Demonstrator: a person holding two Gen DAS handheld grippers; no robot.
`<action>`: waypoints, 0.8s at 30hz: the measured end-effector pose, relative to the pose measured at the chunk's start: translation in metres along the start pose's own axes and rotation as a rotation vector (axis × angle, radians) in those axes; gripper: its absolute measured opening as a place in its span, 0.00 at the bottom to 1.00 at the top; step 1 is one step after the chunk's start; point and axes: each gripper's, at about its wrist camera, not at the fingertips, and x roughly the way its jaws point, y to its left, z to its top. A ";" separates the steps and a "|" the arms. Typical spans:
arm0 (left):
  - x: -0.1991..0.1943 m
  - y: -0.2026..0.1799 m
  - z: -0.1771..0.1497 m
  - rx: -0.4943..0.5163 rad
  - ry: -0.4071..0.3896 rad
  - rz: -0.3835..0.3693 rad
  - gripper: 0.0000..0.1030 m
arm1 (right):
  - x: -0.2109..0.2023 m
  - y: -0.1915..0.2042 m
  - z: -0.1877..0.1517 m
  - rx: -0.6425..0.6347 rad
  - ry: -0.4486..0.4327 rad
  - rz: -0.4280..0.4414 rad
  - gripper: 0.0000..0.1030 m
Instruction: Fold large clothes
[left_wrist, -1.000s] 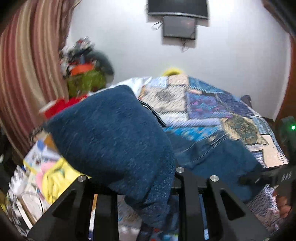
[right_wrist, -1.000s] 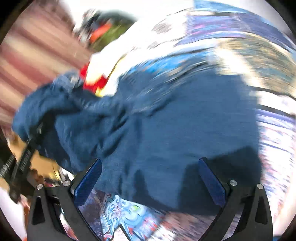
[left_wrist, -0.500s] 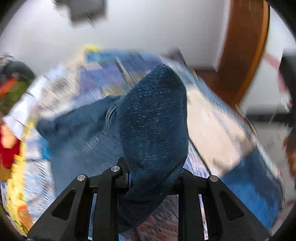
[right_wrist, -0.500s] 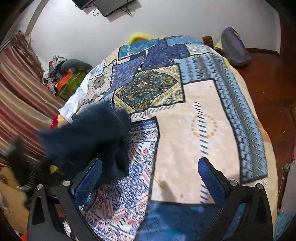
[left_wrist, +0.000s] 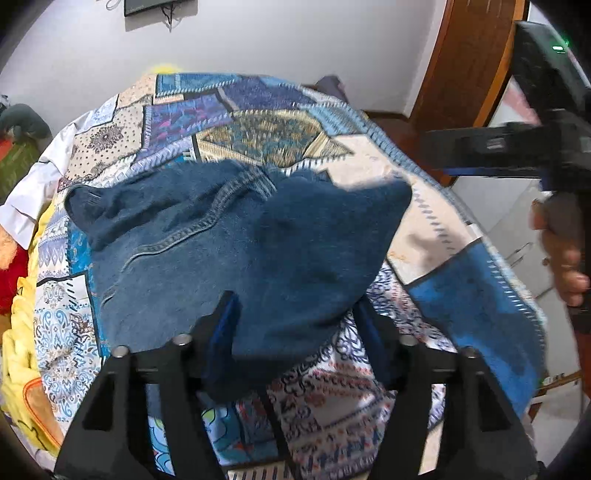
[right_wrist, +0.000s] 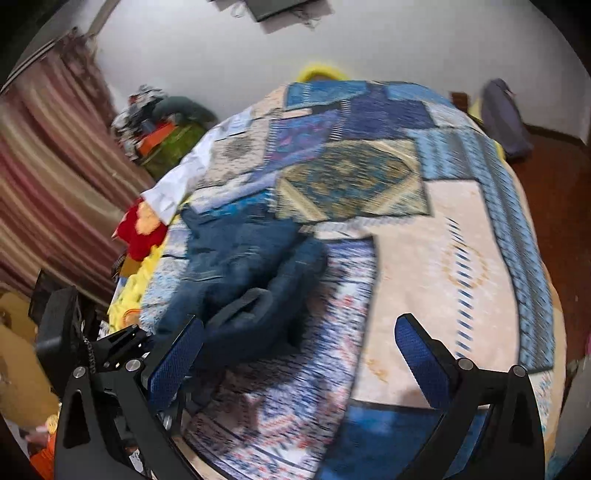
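In the left wrist view, the left gripper (left_wrist: 295, 325) has its jaws spread, with a thick fold of the dark blue denim jeans (left_wrist: 236, 243) lying loosely between the 2 black fingers (left_wrist: 221, 325), whose inner faces carry blue textured pads. The denim is coarse and heavy, with pale contrast stitching curving along a seam, and it lies bunched on the bed (left_wrist: 436, 236), spread toward the bed's left side. The bedspread is a flat patchwork print of blue, cream and gold panels with ornate borders. At the right edge the right hand (left_wrist: 565, 254) grips a black handle. In the right wrist view, which is motion-blurred, the right gripper (right_wrist: 299, 350) has its jaws wide apart and holds nothing; its blue pads (right_wrist: 421, 354) show a fine mesh texture. The jeans (right_wrist: 251, 280) sit crumpled into rounded folds left of centre on the bed (right_wrist: 461, 240), with the left gripper (right_wrist: 122, 350) just beside their near edge. A striped curtain (right_wrist: 44, 177) hangs at the left.
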 end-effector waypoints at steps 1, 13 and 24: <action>-0.010 0.002 0.000 0.006 -0.015 0.002 0.68 | 0.002 0.007 0.002 -0.016 -0.001 0.004 1.00; -0.024 0.090 -0.019 -0.133 -0.012 0.225 0.92 | 0.077 0.055 0.002 -0.147 0.121 -0.055 1.00; 0.019 0.110 -0.075 -0.187 0.087 0.115 0.98 | 0.101 -0.014 -0.051 -0.095 0.226 -0.045 1.00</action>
